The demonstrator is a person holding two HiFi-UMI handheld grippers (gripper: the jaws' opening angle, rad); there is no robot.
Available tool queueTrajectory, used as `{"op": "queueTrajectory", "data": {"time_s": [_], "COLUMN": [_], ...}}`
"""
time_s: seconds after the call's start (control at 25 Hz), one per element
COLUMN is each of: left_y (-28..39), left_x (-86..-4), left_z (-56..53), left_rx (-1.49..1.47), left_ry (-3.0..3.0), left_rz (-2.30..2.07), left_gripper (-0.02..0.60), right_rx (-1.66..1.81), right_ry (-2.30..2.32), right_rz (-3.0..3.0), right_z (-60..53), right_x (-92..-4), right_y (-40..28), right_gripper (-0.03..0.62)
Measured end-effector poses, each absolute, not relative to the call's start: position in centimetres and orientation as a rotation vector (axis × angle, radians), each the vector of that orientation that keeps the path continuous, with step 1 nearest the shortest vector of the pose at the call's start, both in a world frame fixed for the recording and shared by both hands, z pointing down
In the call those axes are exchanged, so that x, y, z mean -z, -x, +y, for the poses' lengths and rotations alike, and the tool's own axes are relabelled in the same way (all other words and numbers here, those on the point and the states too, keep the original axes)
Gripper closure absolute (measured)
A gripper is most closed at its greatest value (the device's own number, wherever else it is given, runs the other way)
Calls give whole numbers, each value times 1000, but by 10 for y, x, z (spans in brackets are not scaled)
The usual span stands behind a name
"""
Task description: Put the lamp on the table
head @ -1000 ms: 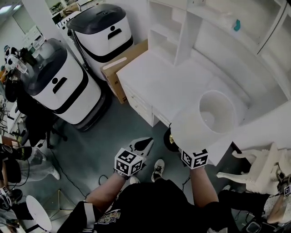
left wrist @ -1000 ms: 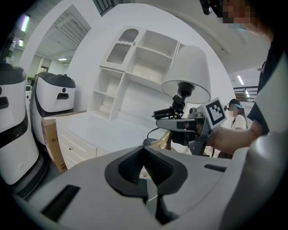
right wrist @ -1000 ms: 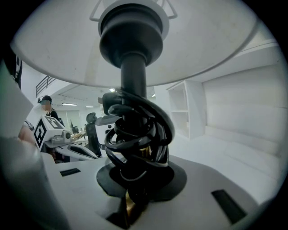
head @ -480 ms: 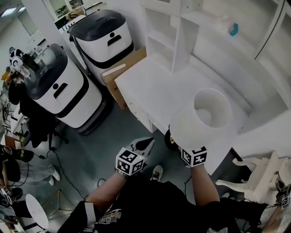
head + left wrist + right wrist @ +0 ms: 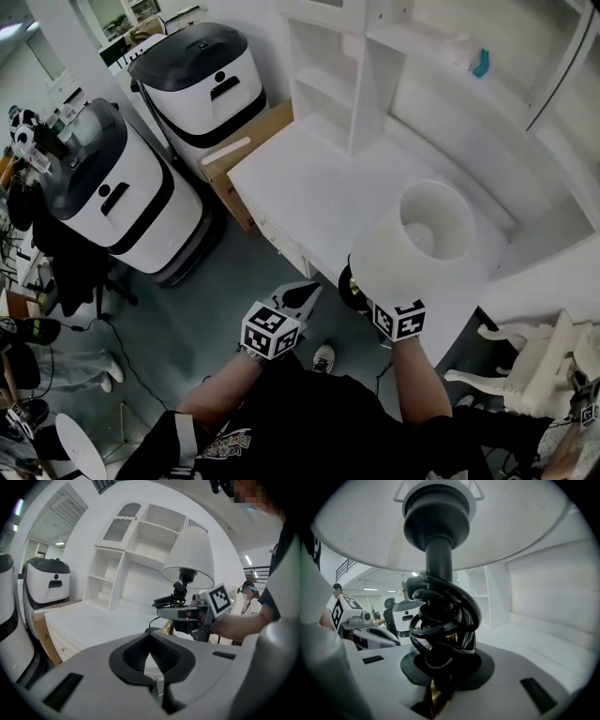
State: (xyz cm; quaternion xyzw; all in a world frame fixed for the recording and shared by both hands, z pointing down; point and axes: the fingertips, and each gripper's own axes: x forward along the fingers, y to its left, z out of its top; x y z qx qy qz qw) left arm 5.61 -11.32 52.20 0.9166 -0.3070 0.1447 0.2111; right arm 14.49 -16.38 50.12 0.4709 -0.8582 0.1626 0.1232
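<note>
the right hand-held gripper (image 5: 440,686) is clamping the lamp (image 5: 422,248) by its stem, upright at the near edge of the bench (image 5: 309,187) for placing; the left hand-held gripper (image 5: 302,296) is hanging closed and empty

I can't read any word, number or brand name from here. The only signs are black-and-white square markers on the cube (image 5: 270,332) of the left gripper (image 5: 301,297) and the cube (image 5: 219,599) of the right gripper (image 5: 165,608), plus a black dot-and-bar symbol on the nearer white machine (image 5: 141,206) and the farther white machine (image 5: 230,103). The shirt print (image 5: 225,448) is too small to read.
</note>
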Motion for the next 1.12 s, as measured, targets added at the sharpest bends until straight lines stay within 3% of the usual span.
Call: {"op": "queueTrajectory", "data": {"time_s": [1.12], "left_y": [-29], "left_x": [-565], "left_z": [-252], "left_rx": [-460], "left_ry": [-2612], "left_rz": [-575], "left_gripper": [574], "right_rx": [-532], "right_ry": [-1565], "right_rz": [-2391], "right_z": [-316], "right_x": [-576], "right_y": [-130], "right_gripper": [520]}}
